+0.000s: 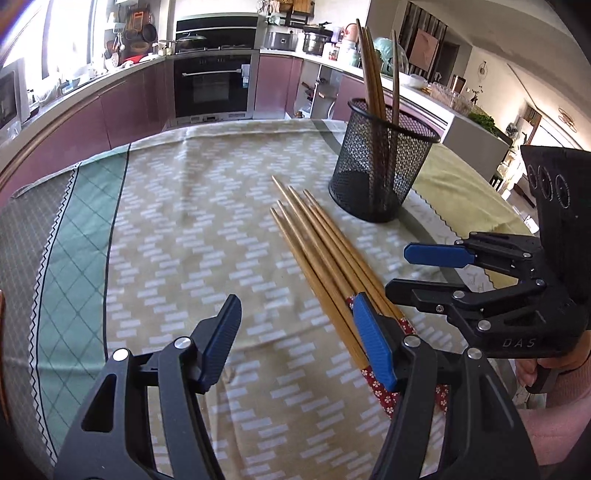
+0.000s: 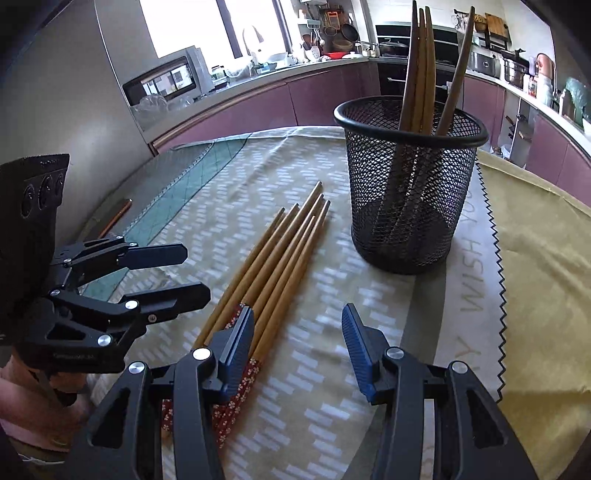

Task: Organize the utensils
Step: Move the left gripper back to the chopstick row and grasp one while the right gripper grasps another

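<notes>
With the jaws of the left gripper point(image 1: 295, 339) and right gripper point(image 2: 297, 345) held apart and empty, the chopsticks point(image 2: 273, 266) are found lying on the desk point(image 2: 332, 387) between both, ready for the mesh cup point(image 2: 408, 184) ahead.

- A home kitchen, open to a living area.
- Far ahead of the left fingers, a built-in oven point(image 1: 212, 86) sits under a hob with a lidded pan point(image 1: 190, 38) on it.
- Mauve cabinet fronts point(image 1: 129, 107) curve under a pale worktop crowded with pots and jars; a steel pot point(image 1: 314, 42) stands ahead, to the right of the oven.
- Ahead and left of the right fingers, a microwave point(image 2: 164, 79) sits by a bright window point(image 2: 184, 26), with pans and utensils hung on the wall point(image 2: 338, 27).
- Just beyond both pairs of fingers, a patterned tablecloth point(image 1: 184, 221) covers the table.
</notes>
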